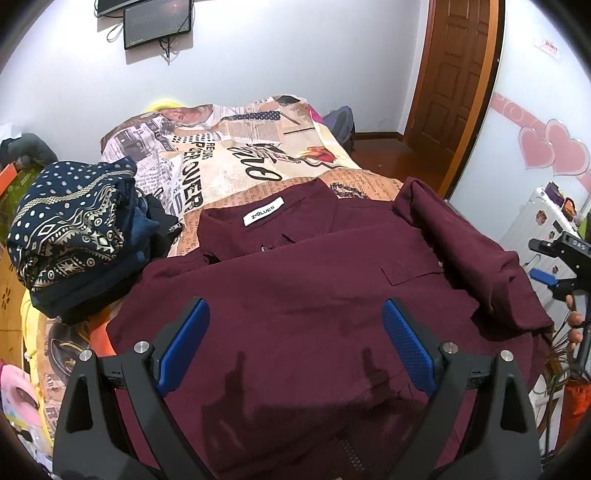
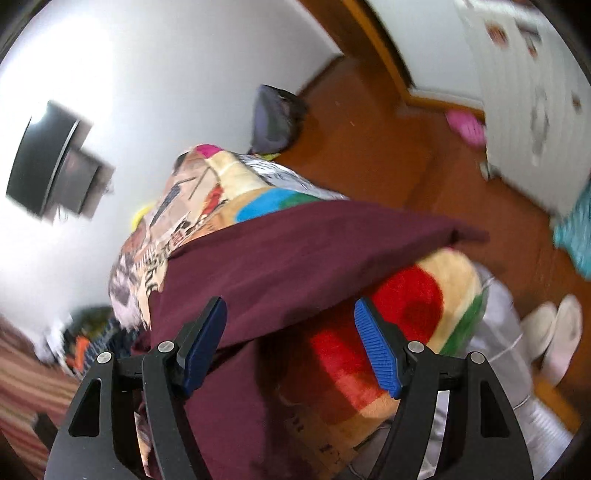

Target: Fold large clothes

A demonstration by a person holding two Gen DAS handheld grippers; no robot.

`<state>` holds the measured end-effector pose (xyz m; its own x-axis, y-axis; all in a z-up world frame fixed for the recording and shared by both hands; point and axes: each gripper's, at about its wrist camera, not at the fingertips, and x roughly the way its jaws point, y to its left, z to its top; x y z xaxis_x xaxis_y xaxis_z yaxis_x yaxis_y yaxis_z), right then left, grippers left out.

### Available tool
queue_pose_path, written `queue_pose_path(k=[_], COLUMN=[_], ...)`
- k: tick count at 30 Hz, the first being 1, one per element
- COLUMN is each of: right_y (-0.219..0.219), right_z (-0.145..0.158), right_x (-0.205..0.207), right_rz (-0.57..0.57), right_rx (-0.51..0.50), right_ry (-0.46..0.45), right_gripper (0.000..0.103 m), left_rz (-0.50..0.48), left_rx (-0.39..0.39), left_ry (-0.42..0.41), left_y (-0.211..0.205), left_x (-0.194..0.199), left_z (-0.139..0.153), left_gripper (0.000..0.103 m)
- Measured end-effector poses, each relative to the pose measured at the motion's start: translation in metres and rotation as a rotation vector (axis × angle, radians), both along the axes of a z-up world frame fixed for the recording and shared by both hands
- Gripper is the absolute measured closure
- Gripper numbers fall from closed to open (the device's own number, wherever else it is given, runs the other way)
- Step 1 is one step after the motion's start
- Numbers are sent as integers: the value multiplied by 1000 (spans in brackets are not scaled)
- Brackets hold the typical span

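Under the left tongs [image 1: 295,343] the shirt [image 1: 314,288] lay spread on the bed [image 1: 236,162]; both tongs, right [image 2: 291,343] included, gaped released. Risk: its folded-in sleeve [image 1: 465,251] sliding back off the edge.

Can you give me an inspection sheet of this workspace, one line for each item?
Surface: bed with a printed blanket, newspaper and lettering pattern.
Job's things: maroon shirt spread on the blanket, collar label up, one side folded over the chest; its edge hangs over the bed's side in the right wrist view.
Clutter: pile of dark patterned clothes beside the shirt.
Grippers: left gripper open above the shirt, holding nothing; right gripper open over the shirt's edge, holding nothing.
Cables: wires hang under the wall monitors.
Surroundings: wooden door, white suitcase, pink slippers on the floor.
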<state>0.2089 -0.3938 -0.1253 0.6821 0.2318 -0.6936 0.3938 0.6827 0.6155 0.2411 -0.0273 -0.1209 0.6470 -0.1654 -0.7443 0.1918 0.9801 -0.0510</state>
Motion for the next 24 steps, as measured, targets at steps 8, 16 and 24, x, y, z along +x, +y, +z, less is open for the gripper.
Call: queue_pose_path(k=[8,16,24], right_y=[-15,-18,-3], right_z=[-36,-28,25], right_x=[19,45,43], right_rz=[-13,43,43], right_rx=[97,-33,-203], right_ry=[63,52,-75], right_gripper=[35,73,93], left_rz=[7,31,52], left_rx=[9,12,-3], left_ry=[22,27,-8], left_y=[-5,0,14], left_x=[9,11,4], left_z=[-7,-10,-4], left_gripper=[8,8,8])
